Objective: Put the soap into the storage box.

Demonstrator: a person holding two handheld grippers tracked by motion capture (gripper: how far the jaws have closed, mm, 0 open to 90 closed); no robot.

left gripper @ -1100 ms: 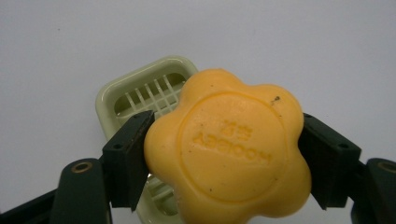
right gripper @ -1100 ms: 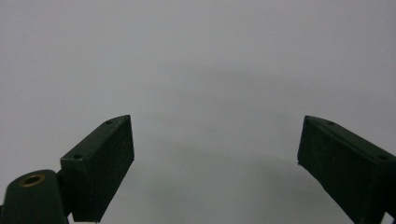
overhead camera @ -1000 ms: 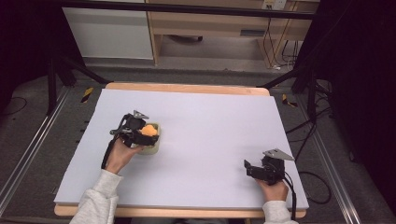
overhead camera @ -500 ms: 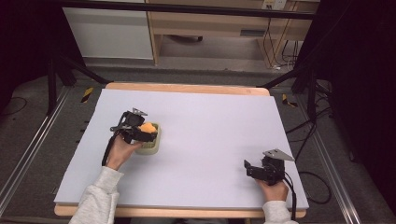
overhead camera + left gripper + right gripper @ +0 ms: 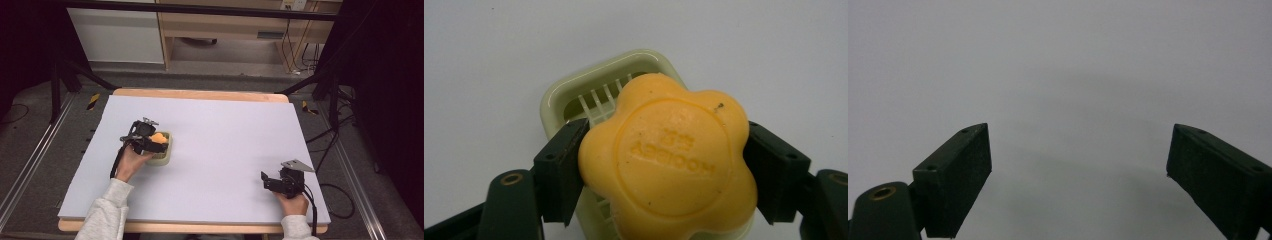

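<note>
An orange flower-shaped soap bar (image 5: 669, 160) with raised lettering sits between the jaws of my left gripper (image 5: 664, 170), and both pads press on its sides. Just under it lies a pale green slatted soap dish (image 5: 599, 95). In the high view the left gripper (image 5: 150, 142) holds the soap (image 5: 159, 138) over the dish (image 5: 162, 156) at the table's left. My right gripper (image 5: 272, 182) rests near the front right edge, its jaws wide apart in the right gripper view (image 5: 1078, 175) with nothing between them.
The white table top (image 5: 225, 135) has a wooden rim. Cables (image 5: 330, 140) hang off the right side, and a wooden cabinet (image 5: 225, 30) stands beyond the far edge on the floor.
The left gripper with the soap has shifted a little over the dish. The right gripper has stayed where it was.
</note>
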